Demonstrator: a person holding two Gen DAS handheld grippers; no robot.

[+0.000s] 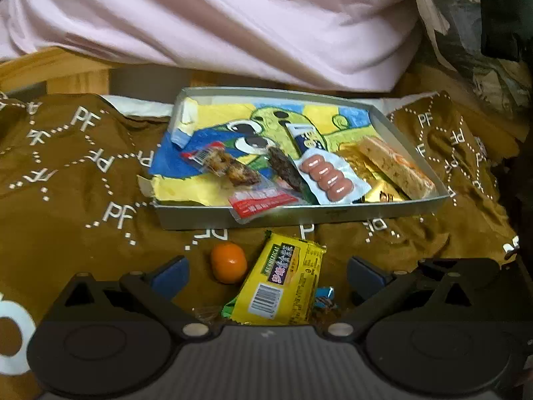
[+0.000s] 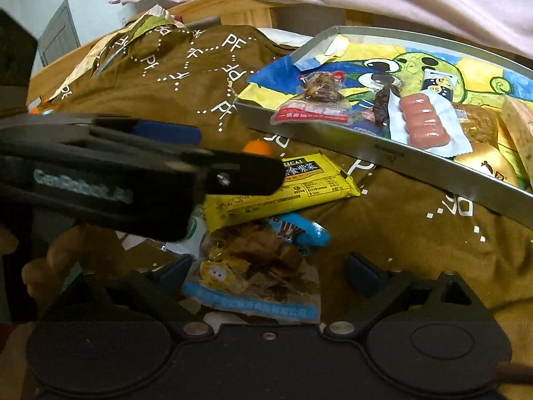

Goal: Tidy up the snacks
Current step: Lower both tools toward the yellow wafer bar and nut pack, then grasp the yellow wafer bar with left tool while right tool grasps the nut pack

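Observation:
A grey shallow box (image 1: 299,215) with a cartoon-print lining holds several snacks: a sausage pack (image 1: 328,178), a red-edged meat pack (image 1: 253,196), a gold pack and a nougat bar (image 1: 396,166). In front of it on the brown cloth lie a yellow seaweed pack (image 1: 283,286), a small orange (image 1: 229,262) and a blue wrapper (image 1: 324,296). My left gripper (image 1: 266,275) is open, its jaws either side of the yellow pack. My right gripper (image 2: 266,270) is open over a clear pack with blue print (image 2: 256,276). The left gripper (image 2: 166,166) crosses the right wrist view above the yellow pack (image 2: 283,186).
The brown cloth (image 1: 83,173) with white "PF" print covers the surface. A pink sheet (image 1: 233,16) lies behind the box (image 2: 383,153). A patterned bag (image 1: 466,33) sits at the far right. Wooden furniture shows at the back left.

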